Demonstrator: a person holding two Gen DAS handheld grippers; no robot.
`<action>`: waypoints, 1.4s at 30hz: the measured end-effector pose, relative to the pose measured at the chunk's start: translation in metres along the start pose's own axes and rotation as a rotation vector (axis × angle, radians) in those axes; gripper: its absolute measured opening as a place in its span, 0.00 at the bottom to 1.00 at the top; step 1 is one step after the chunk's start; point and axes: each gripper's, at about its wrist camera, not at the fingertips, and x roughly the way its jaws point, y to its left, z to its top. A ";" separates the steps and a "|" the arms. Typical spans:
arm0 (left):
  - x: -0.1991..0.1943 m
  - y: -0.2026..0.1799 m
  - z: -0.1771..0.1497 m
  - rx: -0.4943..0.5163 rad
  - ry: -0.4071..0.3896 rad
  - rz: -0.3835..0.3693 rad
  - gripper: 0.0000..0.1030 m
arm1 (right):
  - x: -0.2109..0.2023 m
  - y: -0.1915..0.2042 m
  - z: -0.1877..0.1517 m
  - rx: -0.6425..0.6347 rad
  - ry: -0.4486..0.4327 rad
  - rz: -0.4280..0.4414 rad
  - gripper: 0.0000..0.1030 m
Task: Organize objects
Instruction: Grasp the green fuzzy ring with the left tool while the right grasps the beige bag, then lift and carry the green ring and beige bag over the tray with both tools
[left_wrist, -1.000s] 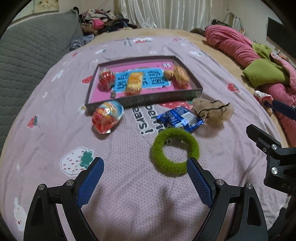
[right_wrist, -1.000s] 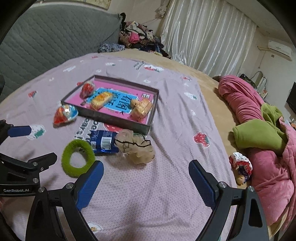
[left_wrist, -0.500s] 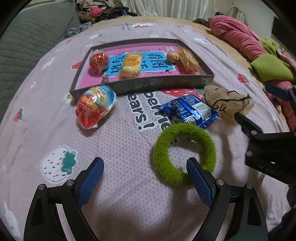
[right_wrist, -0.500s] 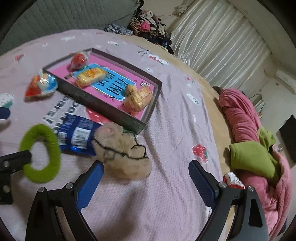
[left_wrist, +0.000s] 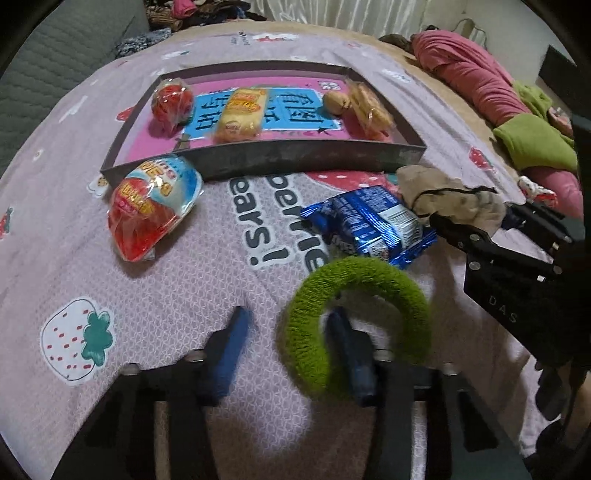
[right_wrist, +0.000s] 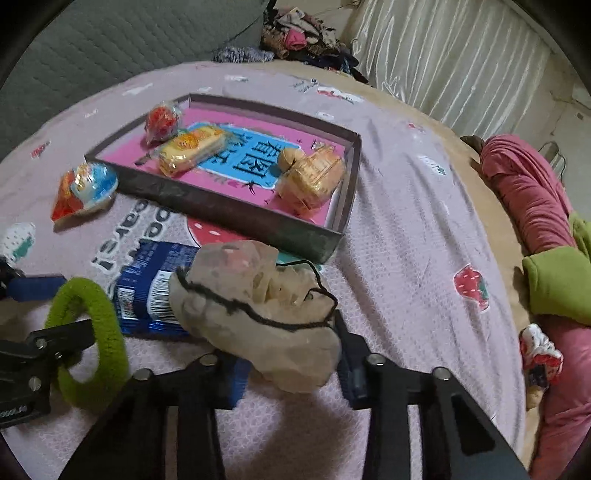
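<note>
A grey-walled box (left_wrist: 303, 157) with a pink floor holds several wrapped snacks; it also shows in the right wrist view (right_wrist: 236, 210). A fuzzy green ring (left_wrist: 358, 321) lies on the bedspread. My left gripper (left_wrist: 288, 332) straddles the ring's left side, jaws partly closed, one finger inside the ring. A beige pouch with a black cord (right_wrist: 258, 314) lies between the fingers of my right gripper (right_wrist: 291, 354), which closes around it. A blue snack packet (left_wrist: 369, 225) and a red-and-blue snack bag (left_wrist: 155, 206) lie in front of the box.
A pink bedspread with strawberry prints (left_wrist: 166, 288) covers the bed. A pink and green blanket heap (right_wrist: 546, 240) lies at the right. A small patterned item (right_wrist: 539, 354) sits near the right edge. Clothes are piled at the back (right_wrist: 306, 33).
Both grippers have dropped towards the bed and narrowed their jaws. The left one has moved onto the green ring, the right one onto the beige pouch.
</note>
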 end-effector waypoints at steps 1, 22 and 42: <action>-0.001 0.000 0.000 0.001 -0.006 -0.013 0.18 | -0.003 -0.001 -0.001 0.012 -0.007 0.009 0.31; -0.069 0.015 -0.017 -0.033 -0.153 -0.061 0.12 | -0.103 -0.006 -0.024 0.236 -0.204 0.295 0.23; -0.183 0.027 -0.036 -0.017 -0.358 0.021 0.12 | -0.192 0.031 -0.011 0.205 -0.300 0.316 0.23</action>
